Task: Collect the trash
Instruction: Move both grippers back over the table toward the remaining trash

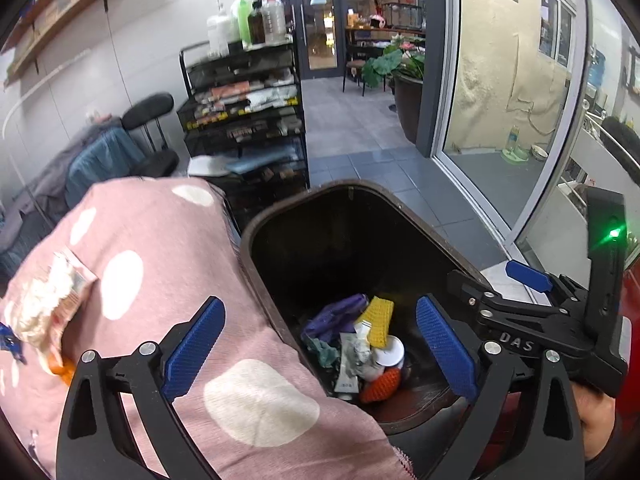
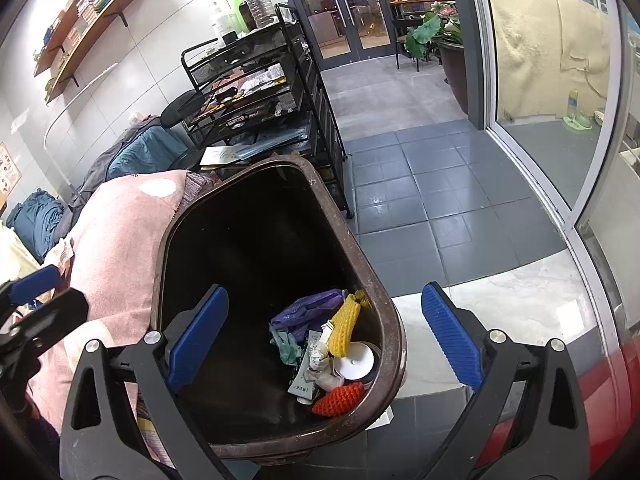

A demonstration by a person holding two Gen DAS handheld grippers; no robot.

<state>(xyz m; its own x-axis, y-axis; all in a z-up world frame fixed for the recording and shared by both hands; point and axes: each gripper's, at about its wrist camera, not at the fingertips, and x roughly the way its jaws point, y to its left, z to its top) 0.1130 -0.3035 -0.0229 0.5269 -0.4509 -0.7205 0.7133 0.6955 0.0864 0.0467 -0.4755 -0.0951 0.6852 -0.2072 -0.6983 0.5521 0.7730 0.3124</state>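
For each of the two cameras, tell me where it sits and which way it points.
Left wrist: on the left hand-held gripper, looking down and forward over the pink spotted cloth and into the brown trash bin; the right hand-held gripper shows at right.
Right wrist: on the right hand-held gripper, above the bin, looking into it and across the tiled floor; the left one shows at the left edge.
Shared: bin, its yellow foam net, cloth, black rack.
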